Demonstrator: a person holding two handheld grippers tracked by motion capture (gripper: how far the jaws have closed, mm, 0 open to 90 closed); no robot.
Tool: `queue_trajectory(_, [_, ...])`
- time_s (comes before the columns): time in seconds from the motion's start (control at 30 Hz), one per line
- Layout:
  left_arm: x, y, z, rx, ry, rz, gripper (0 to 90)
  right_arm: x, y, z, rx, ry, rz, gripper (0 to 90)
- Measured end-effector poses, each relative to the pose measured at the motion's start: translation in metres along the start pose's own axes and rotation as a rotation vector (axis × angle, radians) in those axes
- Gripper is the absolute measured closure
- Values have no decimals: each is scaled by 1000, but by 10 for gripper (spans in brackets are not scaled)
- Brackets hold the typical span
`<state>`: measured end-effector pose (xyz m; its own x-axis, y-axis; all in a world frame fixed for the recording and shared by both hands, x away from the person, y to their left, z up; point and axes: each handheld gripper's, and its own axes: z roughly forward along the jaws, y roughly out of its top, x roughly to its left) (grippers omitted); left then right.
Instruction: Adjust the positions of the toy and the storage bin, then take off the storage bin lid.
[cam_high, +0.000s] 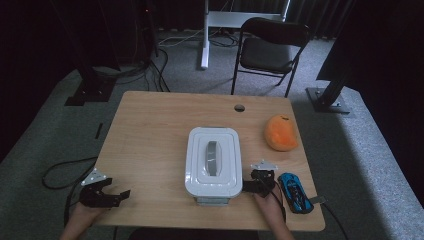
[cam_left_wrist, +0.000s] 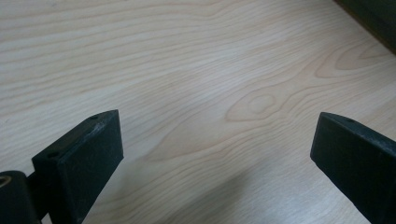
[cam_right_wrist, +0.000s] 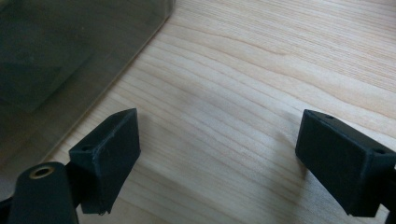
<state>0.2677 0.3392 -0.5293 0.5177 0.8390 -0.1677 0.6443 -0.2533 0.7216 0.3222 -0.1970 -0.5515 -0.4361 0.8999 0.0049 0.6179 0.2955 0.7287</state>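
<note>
From the high view, a white rectangular plastic storage box with a grey handle on its lid (cam_high: 213, 164) is seen near the middle of the pale wooden table (cam_high: 150, 135), close to the near edge. The right gripper (cam_high: 252, 186) is held just beside the box's right near corner, whether touching cannot be told. A small blue toy car (cam_high: 294, 192) lies just right of that gripper, and a round orange plush toy (cam_high: 281, 132) sits farther back on the right. The left gripper (cam_high: 120, 194) is held at the table's near left corner, well apart from the box. The hands are cut off by the bottom edge, and the box's front wall is poorly lit.

In the left gripper view, the left gripper (cam_left_wrist: 215, 154) is shown with its jaws spread wide over bare wood grain, nothing between them.

In the right gripper view, the right gripper (cam_right_wrist: 219, 154) is likewise seen with jaws wide apart and empty. The box's translucent side wall (cam_right_wrist: 70, 56) is caught at upper left, dark and blurred, with its contents not made out; the lid seen from above is cut off here.
</note>
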Motion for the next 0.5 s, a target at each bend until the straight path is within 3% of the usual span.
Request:
queue_trajectory(0.27, [-6,-2,7,13,0,60,29,0,0,0,0,2,-4,130])
queue_trajectory(0.5, [-7,-3,9,38,7,72,29,-1,0,0,-1,3,-5,130])
